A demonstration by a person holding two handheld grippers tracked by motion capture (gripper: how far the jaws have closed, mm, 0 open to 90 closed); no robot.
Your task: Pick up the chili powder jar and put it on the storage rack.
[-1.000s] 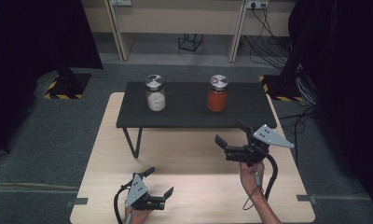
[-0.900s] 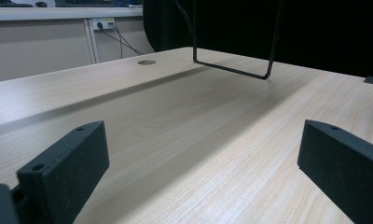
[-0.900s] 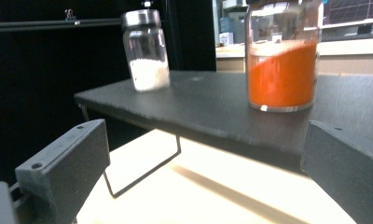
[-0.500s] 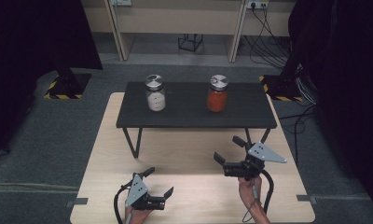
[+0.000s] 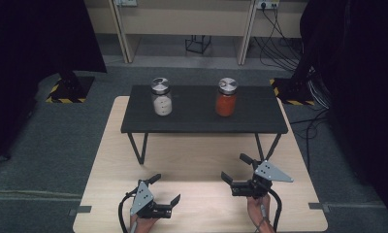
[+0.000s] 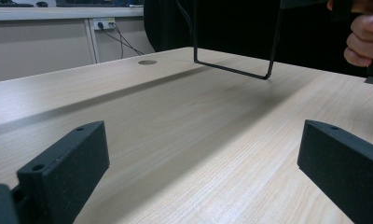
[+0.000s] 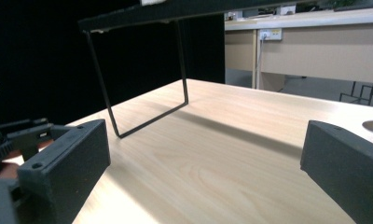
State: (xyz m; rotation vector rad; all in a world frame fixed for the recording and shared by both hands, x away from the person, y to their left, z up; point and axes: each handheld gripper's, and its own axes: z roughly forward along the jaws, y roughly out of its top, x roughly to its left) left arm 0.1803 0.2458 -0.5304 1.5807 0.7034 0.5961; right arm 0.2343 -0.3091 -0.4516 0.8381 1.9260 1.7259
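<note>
Right gripper is seen lowered nearer the table edge than before | left gripper low | both jaws spread wide, empty | jars upright on shelf

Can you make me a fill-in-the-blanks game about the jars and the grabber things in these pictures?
1. The jar with orange-red stuff stands on the black ____ shelf.
2. The white jar has a shiny ____ lid.
3. The left gripper and right gripper both have their jaws ____.
4. The black raised shelf stands on a ____ wooden table.

Missing words: raised; silver; open; light
</note>
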